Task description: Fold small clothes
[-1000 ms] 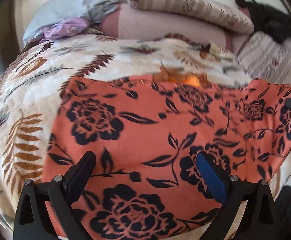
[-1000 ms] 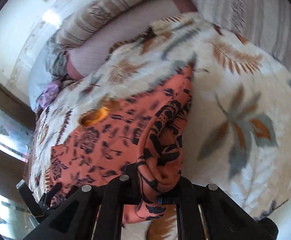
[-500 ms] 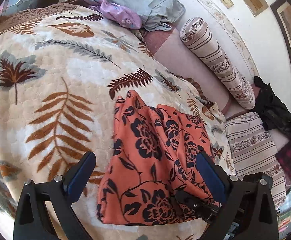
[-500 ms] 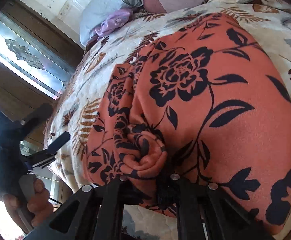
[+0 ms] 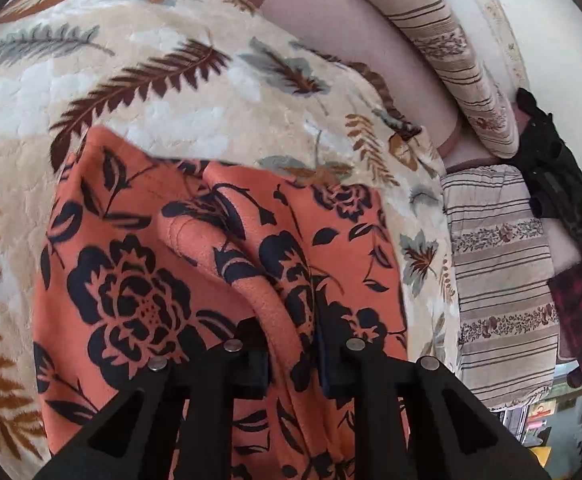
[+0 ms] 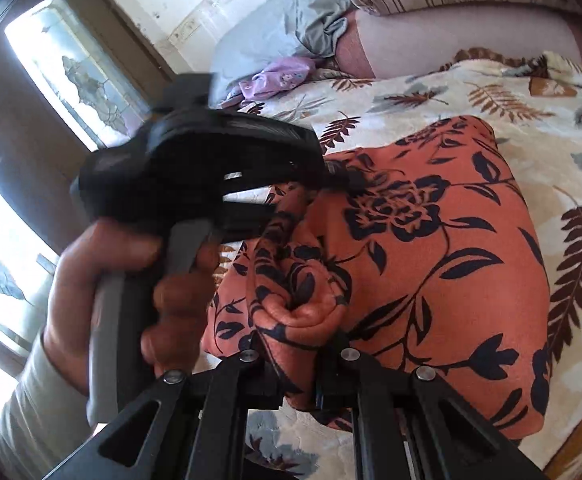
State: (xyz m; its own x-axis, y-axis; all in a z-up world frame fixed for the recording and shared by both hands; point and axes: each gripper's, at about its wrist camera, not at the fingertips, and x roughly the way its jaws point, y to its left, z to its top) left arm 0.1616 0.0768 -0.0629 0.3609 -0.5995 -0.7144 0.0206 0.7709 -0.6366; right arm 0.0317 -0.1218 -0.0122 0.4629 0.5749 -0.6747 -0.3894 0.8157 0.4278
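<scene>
Pinching now, the left gripper (image 5: 293, 354): jaws pressed together on a raised ridge of the orange fleece garment with black flower print (image 5: 139, 280), where half a second ago the same jaws stand spread wide above the cloth, holding nothing. Meaning, by judgement: both ends of the bunched edge gripped at once, so a fold ready to be lifted and carried over. Lying mostly flat on the cream plush blanket with brown and grey leaf pattern (image 5: 139, 92), the garment, rucked into soft pleats toward the near edge. Further right in the left view: striped beige bolster (image 5: 451, 52) along the wall, a striped pillow (image 5: 499, 280), a black bag (image 5: 555, 168) at the far side.

Seen from the right wrist view: the person's left hand (image 6: 131, 280) wrapped round the left tool's handle, close and blurred, at the garment's left side. Clamped on a rolled wad of the same garment, the right gripper (image 6: 299, 344), as in the earlier frames. Changed since then: the left tool, well off to the side before, now right at the cloth.
</scene>
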